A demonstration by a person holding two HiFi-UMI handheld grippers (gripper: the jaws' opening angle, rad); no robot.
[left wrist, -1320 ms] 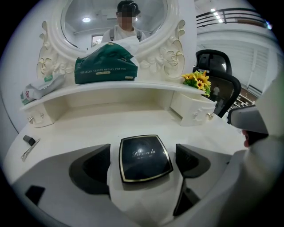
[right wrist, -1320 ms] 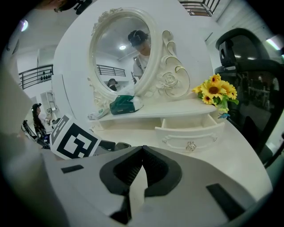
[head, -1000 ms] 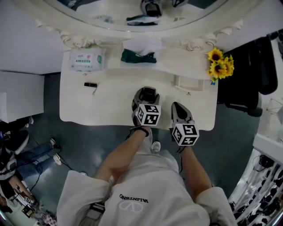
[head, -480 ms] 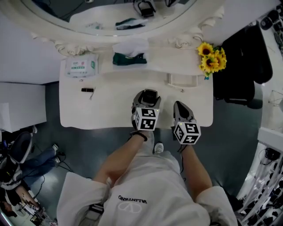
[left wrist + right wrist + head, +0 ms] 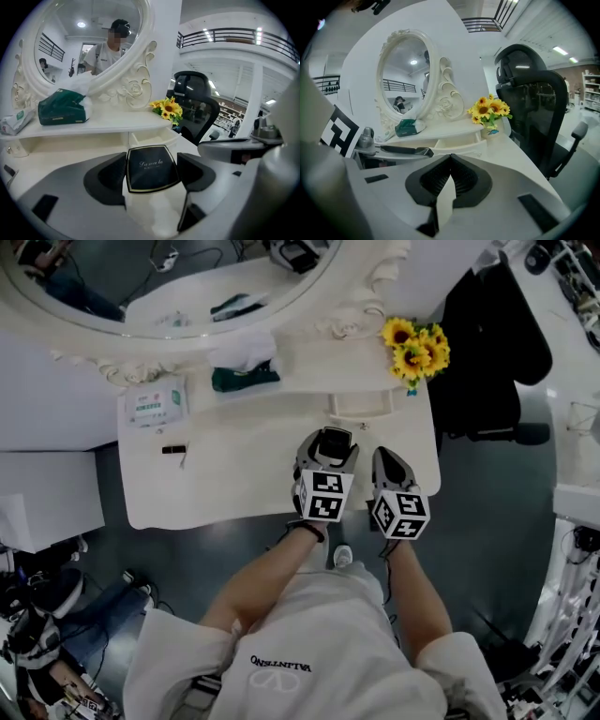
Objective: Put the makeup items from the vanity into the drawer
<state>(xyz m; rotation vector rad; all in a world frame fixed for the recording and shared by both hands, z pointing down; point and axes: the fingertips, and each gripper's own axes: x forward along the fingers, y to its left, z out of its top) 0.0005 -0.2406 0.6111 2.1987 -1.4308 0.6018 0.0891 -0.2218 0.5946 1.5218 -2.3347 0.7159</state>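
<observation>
Compact flat, lettering upward, in left gripper

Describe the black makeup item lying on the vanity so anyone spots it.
Find the white vanity under the oval mirror. At its left end, before the wipes pack, lies a black tube, the only small dark thing there.

Along my vanity's back edge runs a shelf: a wipes pack at its left end, a tissue box mid-shelf, sunflowers at its right end. The open drawer sits under the shelf's right half. A small stick lies near the left edge.
</observation>
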